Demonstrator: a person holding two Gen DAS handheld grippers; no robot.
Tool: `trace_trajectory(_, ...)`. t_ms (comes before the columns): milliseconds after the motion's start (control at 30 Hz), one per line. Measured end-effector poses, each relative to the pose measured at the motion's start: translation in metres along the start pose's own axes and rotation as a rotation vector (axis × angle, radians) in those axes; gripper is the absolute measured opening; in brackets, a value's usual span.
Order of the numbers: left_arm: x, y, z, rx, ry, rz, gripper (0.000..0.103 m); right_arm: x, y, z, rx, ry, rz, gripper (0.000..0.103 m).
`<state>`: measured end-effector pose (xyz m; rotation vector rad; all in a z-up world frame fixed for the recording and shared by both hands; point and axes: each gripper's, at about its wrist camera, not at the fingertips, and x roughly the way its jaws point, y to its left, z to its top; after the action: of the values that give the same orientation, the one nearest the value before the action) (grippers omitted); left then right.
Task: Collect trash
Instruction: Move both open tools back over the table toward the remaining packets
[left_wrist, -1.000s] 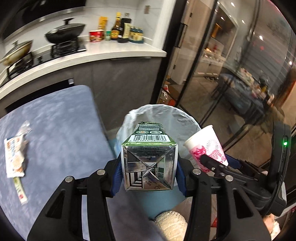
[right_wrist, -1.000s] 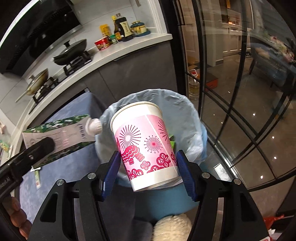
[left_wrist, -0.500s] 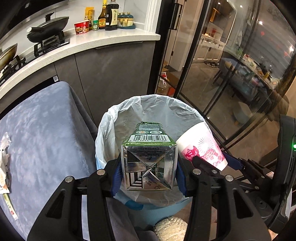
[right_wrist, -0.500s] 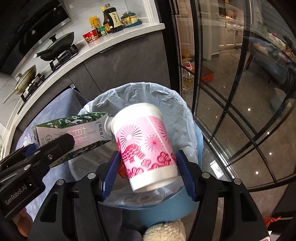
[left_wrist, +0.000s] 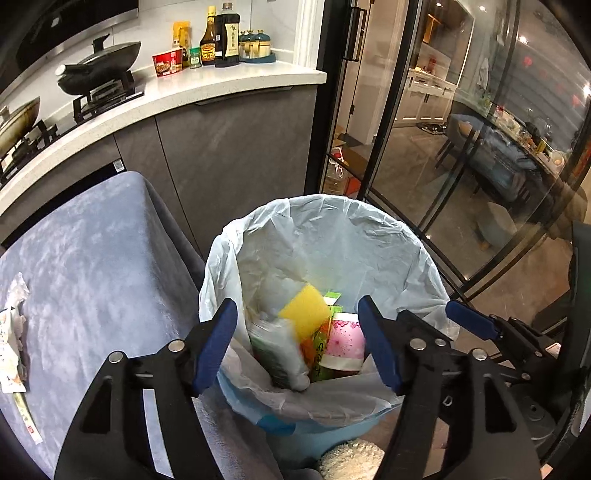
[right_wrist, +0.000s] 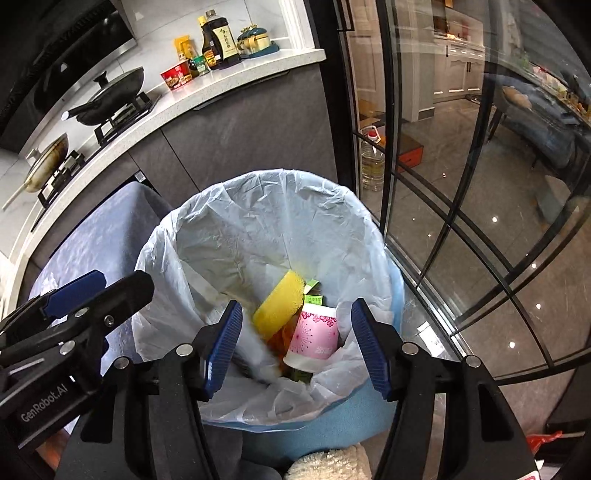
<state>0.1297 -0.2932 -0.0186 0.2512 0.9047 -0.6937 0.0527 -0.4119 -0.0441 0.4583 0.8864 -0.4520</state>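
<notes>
Both items have left the jaws since the earlier frames: the carton and the pink cup now lie in the bin, below and between the fingers. Left gripper has just been opening and stands open over the bin with nothing between its pads. Right gripper also hangs open and empty over the bin; the cup sits low between its fingers, apart from both. A yellow sponge rests just behind the cup, against the white liner. On the blue-grey tablecloth to the left, wrappers lie near the edge. Beyond stands the kitchen counter.
</notes>
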Motion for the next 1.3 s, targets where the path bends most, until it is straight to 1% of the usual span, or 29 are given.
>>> trace_trajectory(133,-0.005,0.003,0.001,-0.007,-0.007,-0.004,0.064,-0.009,-0.002,-0.001,0.016,-0.014,-0.001,0.060)
trace_trajectory(400,-0.024,0.012,-0.002,-0.032,-0.030,0.001,0.065,-0.031,0.006,-0.003,-0.002,-0.044,0.001,0.060)
trace_trajectory(767,-0.061,0.041,-0.017,-0.073,-0.069,0.037,0.065,-0.058,0.038,-0.013,-0.051,-0.075,0.026,0.061)
trace_trajectory(1033,-0.090,0.078,-0.033,-0.132,-0.090,0.078,0.066,-0.072,0.081,-0.026,-0.119,-0.081,0.063,0.061)
trace_trajectory(1200,-0.107,0.114,-0.050,-0.193,-0.099,0.133,0.069,-0.078,0.116,-0.039,-0.174,-0.072,0.094,0.061)
trace_trajectory(1300,-0.115,0.139,-0.062,-0.236,-0.093,0.170,0.069,-0.078,0.138,-0.048,-0.209,-0.061,0.115,0.061)
